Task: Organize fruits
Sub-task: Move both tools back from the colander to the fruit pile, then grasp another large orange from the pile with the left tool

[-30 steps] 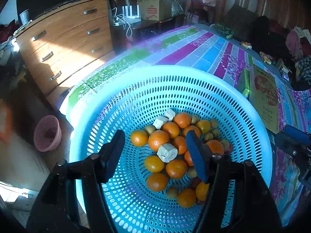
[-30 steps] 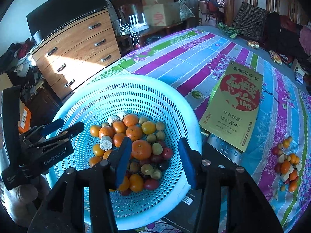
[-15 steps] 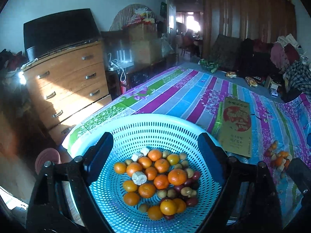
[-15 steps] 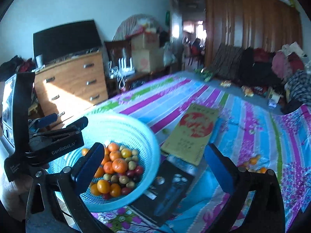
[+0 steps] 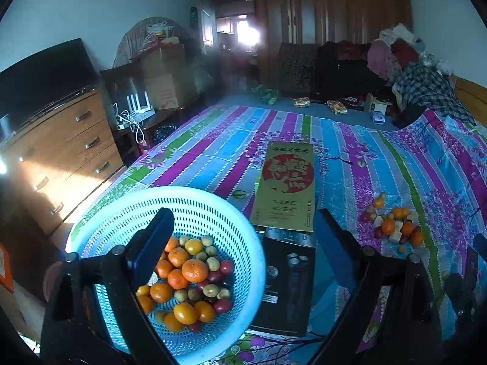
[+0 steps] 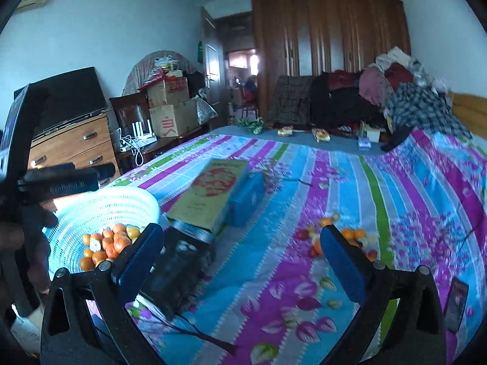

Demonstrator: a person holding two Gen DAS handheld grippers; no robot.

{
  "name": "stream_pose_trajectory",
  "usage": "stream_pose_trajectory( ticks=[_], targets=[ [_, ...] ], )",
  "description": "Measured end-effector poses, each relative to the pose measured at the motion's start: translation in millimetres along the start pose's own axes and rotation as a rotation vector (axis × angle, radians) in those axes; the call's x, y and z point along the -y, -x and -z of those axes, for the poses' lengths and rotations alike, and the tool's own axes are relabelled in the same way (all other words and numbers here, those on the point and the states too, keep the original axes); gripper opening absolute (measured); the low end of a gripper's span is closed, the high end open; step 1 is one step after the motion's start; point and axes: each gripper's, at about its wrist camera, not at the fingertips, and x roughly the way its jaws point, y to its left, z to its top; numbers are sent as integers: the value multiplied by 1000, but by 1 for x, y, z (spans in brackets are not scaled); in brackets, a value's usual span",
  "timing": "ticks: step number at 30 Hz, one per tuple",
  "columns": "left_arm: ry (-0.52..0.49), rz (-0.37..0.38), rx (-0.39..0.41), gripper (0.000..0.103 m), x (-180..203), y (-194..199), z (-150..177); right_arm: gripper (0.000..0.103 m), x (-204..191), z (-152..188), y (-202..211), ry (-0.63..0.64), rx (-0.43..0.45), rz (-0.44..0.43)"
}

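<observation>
A light blue perforated basket (image 5: 243, 243) sits at the near left edge of the bed and holds several oranges (image 5: 194, 270), small red fruits and pale chunks. It also shows in the right wrist view (image 6: 121, 203). A loose pile of fruit (image 5: 392, 225) lies on the striped bedspread to the right, also in the right wrist view (image 6: 338, 237). My left gripper (image 5: 243, 249) is open and empty, raised above the basket. My right gripper (image 6: 240, 258) is open and empty, over the bedspread between basket and pile.
A gold box (image 5: 286, 185) and a black box (image 5: 286, 283) lie between basket and pile. A wooden dresser (image 5: 61, 152) stands left of the bed. Clothes are heaped at the far end (image 6: 395, 100). A dark phone (image 6: 455, 304) lies near right.
Both grippers have risen and pulled back from the basket and opened wider. The right gripper's view has swung right toward the loose fruit pile.
</observation>
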Motion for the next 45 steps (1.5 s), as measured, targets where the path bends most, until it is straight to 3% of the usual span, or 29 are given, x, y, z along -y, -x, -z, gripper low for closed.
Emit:
stream_pose_trajectory(
  ticks=[4, 8, 12, 17, 20, 22, 24, 26, 30, 34, 40, 42, 45],
  targets=[
    [-44, 18, 17, 93, 32, 8, -11, 103, 52, 29, 9, -55, -78, 37],
    [-83, 73, 33, 93, 69, 4, -22, 103, 82, 47, 18, -36, -69, 125],
    [-118, 158, -9, 93, 112, -23, -15, 103, 106, 59, 21, -40, -44, 170],
    [-157, 247, -136, 93, 155, -77, 14, 103, 147, 78, -2, -99, -129, 201],
    [-188, 285, -226, 93, 177, -116, 39, 103, 172, 90, -21, -127, -226, 204],
    [-200, 320, -293, 90, 192, -144, 55, 96, 185, 99, -34, -123, -284, 204],
    [-183, 356, -363, 69, 202, -167, 66, 87, 196, 105, -46, -135, -331, 196],
    [-149, 412, -409, 64, 212, -183, 70, 83, 214, 113, -62, -174, -380, 178],
    [-175, 468, -338, 66, 237, -198, 67, 83, 236, 120, -85, -227, -425, 152],
    [-186, 510, -367, 67, 249, -221, 77, 83, 250, 124, -107, -252, -440, 127],
    [-206, 558, -344, 65, 262, -231, 83, 82, 264, 131, -137, -287, -462, 89],
    [-187, 588, -353, 43, 260, -233, 81, 77, 267, 131, -143, -293, -468, 87],
    [-165, 583, -323, 40, 253, -227, 71, 70, 279, 127, -153, -322, -463, 61]
  ],
)
